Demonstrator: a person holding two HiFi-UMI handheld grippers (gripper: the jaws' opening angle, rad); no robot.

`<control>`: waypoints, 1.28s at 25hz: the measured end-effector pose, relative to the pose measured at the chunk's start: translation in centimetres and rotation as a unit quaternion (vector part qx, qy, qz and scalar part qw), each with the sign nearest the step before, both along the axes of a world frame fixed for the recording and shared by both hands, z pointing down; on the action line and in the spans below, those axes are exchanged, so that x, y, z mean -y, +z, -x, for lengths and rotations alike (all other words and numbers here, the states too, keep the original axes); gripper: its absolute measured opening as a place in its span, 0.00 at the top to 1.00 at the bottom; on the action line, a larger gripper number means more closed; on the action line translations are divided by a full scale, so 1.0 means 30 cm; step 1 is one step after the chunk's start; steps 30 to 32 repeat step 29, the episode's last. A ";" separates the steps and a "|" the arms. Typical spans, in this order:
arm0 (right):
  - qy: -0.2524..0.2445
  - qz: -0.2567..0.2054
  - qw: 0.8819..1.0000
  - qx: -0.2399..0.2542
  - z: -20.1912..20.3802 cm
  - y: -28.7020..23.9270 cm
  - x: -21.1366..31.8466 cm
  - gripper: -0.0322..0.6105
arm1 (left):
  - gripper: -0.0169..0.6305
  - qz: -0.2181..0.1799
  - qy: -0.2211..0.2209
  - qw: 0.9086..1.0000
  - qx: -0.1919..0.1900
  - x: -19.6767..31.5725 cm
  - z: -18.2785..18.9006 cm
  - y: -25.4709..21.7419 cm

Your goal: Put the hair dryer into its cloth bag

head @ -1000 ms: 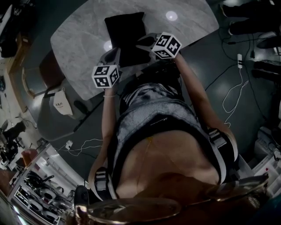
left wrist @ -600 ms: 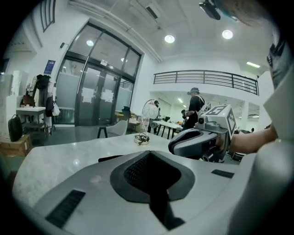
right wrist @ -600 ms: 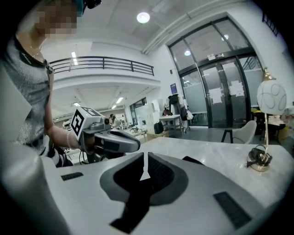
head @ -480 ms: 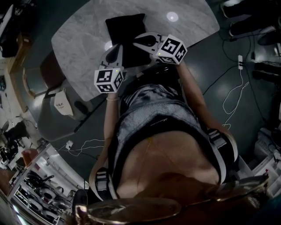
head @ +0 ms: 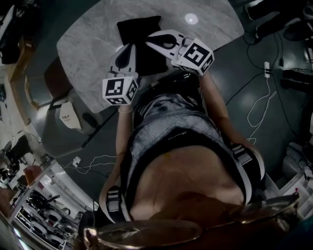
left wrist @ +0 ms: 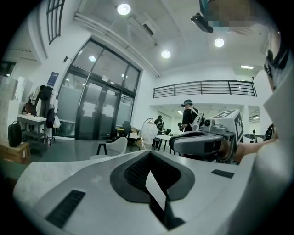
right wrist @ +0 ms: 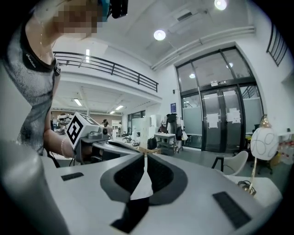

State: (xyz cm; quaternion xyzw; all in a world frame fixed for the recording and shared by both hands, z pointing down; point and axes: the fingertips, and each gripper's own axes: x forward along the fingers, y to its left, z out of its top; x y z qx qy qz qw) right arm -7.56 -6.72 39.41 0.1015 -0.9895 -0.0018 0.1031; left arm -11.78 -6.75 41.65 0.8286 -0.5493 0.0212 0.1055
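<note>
One cloth bag [head: 139, 31], lengthwise near-to-far

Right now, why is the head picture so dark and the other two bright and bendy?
Head view: dim, one glare spot on the grey table, the black bag just a dark shape. Left gripper view: bright ceiling lights, its wide lens bends the glass doors. Right gripper view: same bending, black corners.
</note>
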 end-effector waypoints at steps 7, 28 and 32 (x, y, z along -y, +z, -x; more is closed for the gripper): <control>0.001 -0.007 1.000 -0.003 -0.001 -0.018 -0.002 0.84 | 0.96 -0.016 -0.004 1.000 0.011 0.012 -0.006 -0.033; -0.003 -0.004 1.000 -0.019 -0.004 0.016 -0.003 0.84 | 0.96 0.002 0.005 1.000 0.025 0.011 -0.031 0.013; -0.003 -0.004 1.000 -0.020 -0.004 0.019 -0.002 0.84 | 0.96 0.003 0.006 1.000 0.023 0.012 -0.034 0.016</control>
